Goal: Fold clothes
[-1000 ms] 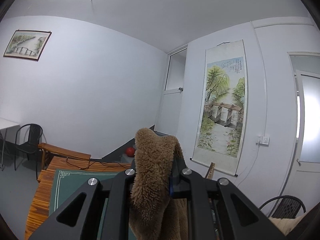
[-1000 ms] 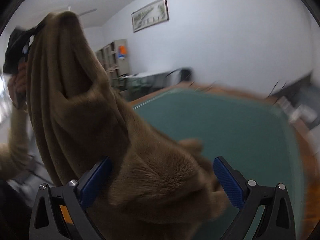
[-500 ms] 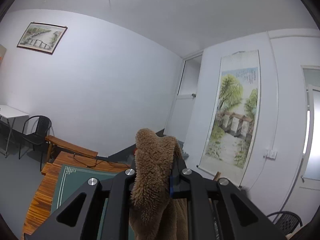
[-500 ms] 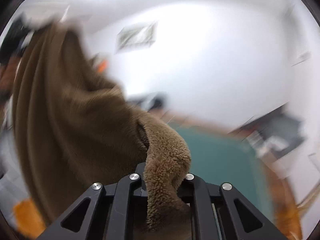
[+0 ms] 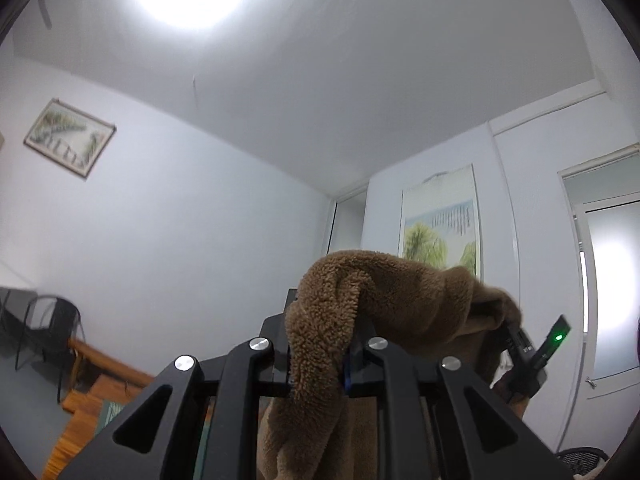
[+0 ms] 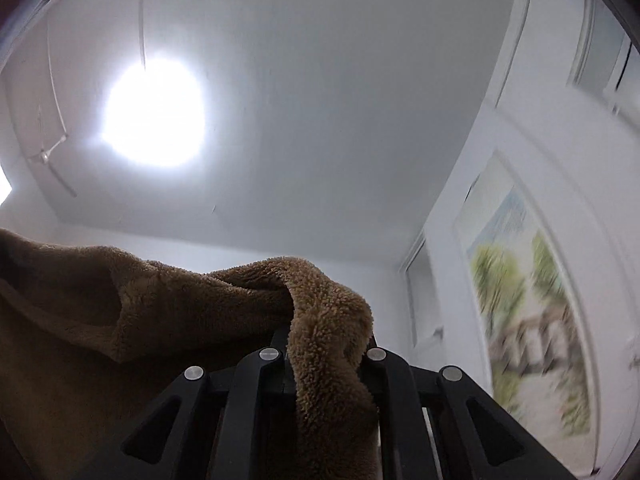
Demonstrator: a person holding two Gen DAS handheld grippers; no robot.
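Note:
A brown fleece garment (image 5: 384, 304) hangs in the air, held at two points. My left gripper (image 5: 318, 360) is shut on one fold of it, and the fabric drapes down over the jaws. From there the cloth stretches right to the other gripper's black body (image 5: 528, 356), which shows a green light. In the right wrist view my right gripper (image 6: 326, 354) is shut on another fold of the garment (image 6: 160, 304), whose bulk sags away to the left. Both cameras point steeply up at the ceiling.
A wooden table with a green mat (image 5: 108, 408) shows at the lower left, with a black chair (image 5: 44, 332) beyond it. A scroll painting (image 5: 440, 224) hangs on the far wall beside a door (image 5: 608, 288). A ceiling lamp (image 6: 154, 114) glares overhead.
Both grippers have risen and tilted upward, lifting the garment off the table. The right gripper, open around the fabric a second ago, has shut on a fold.

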